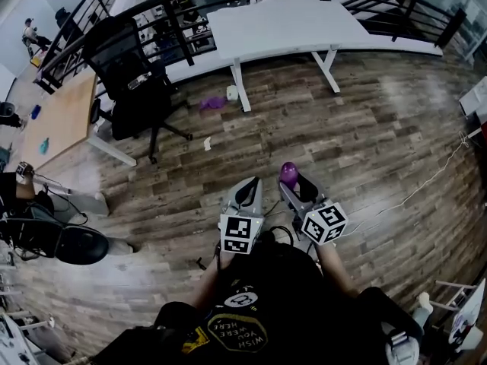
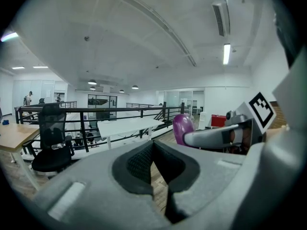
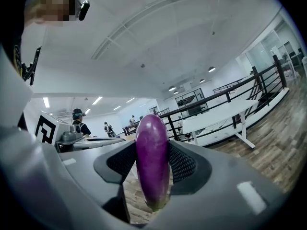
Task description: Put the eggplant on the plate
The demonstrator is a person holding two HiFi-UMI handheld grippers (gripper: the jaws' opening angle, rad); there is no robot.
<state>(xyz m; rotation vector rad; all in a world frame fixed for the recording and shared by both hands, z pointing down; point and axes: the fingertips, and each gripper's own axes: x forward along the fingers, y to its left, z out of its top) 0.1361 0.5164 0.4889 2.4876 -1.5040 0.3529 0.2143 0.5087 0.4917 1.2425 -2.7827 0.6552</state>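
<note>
Inside the right claw (image 3: 152, 176), the eggplant (image 3: 151, 147) is pinched at mid-length. Its long axis is upright, rounded end above the claw, lower end just below the pads. The head view shows only its top. The left claw (image 2: 152, 169) beside it is pressed together, with nothing in it.

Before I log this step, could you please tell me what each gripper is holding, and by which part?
The right gripper holds the eggplant upright, clamped around its middle, one end protruding above. The left gripper is shut, empty.
</note>
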